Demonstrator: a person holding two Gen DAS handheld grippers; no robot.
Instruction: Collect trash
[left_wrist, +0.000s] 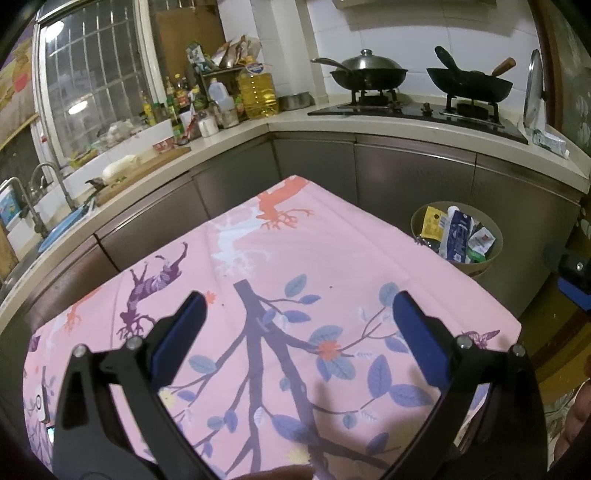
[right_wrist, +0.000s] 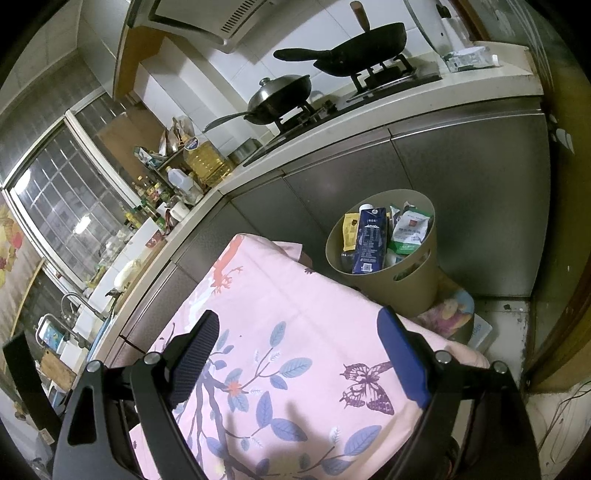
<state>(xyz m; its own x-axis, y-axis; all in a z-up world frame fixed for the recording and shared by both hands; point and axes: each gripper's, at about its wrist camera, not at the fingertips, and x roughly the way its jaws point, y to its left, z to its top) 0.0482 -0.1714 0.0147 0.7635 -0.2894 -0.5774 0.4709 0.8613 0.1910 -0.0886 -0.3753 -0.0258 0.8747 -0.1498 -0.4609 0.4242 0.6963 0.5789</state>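
Full bin (right_wrist: 417, 284) beside pink cloth (right_wrist: 295, 314), cabinets (right_wrist: 461, 192) behind.

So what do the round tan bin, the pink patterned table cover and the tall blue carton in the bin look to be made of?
Round tan bin: likely matte plastic, with smooth moulded walls and handle slots. Pink patterned table cover: woven fabric, given its soft folds and printed leaves. Tall blue carton: coated paperboard, probably, from its crisp edges and printed panel.
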